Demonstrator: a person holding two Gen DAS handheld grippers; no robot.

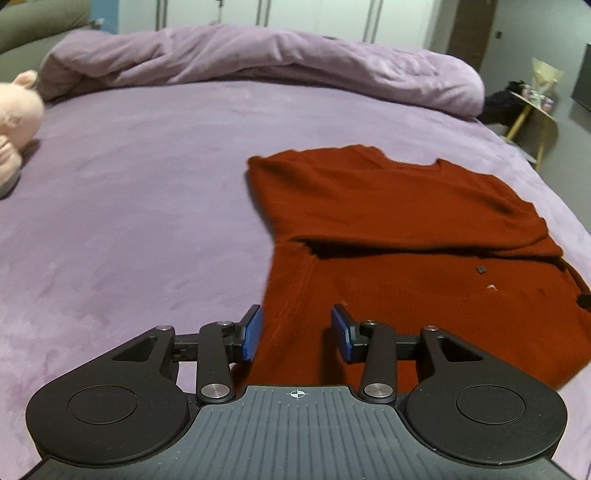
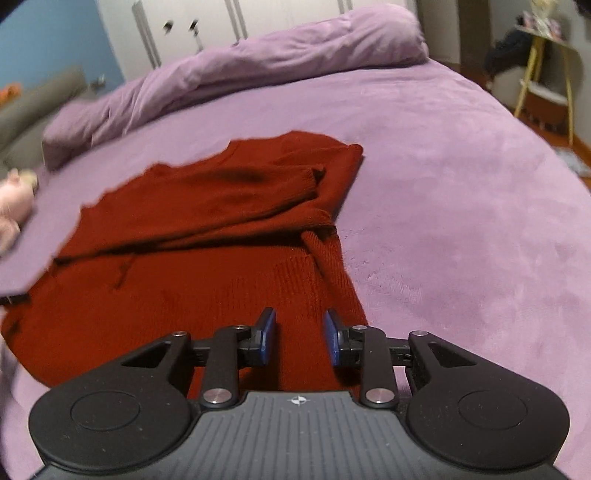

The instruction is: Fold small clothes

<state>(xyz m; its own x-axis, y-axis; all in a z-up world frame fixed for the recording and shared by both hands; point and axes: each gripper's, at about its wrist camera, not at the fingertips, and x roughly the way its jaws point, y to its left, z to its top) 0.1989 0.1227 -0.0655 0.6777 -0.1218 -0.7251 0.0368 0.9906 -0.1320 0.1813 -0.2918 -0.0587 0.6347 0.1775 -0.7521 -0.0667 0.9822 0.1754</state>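
A dark red knit sweater (image 1: 388, 221) lies flat on the purple bed (image 1: 129, 184), its sleeves folded across its body. My left gripper (image 1: 297, 332) is open over the sweater's near left hem corner, holding nothing. In the right wrist view the sweater (image 2: 207, 229) lies ahead and to the left, with a folded sleeve cuff (image 2: 314, 177) on top. My right gripper (image 2: 300, 338) is open over the sweater's near right hem corner, holding nothing. The tip of the other gripper (image 1: 584, 300) shows at the right edge of the left wrist view.
A rolled purple duvet (image 1: 258, 59) lies along the far side of the bed. A pink plush toy (image 1: 14, 122) sits at the left. A yellow-legged side table (image 1: 535, 107) stands off the bed's right side. White wardrobe doors (image 2: 221, 22) stand behind.
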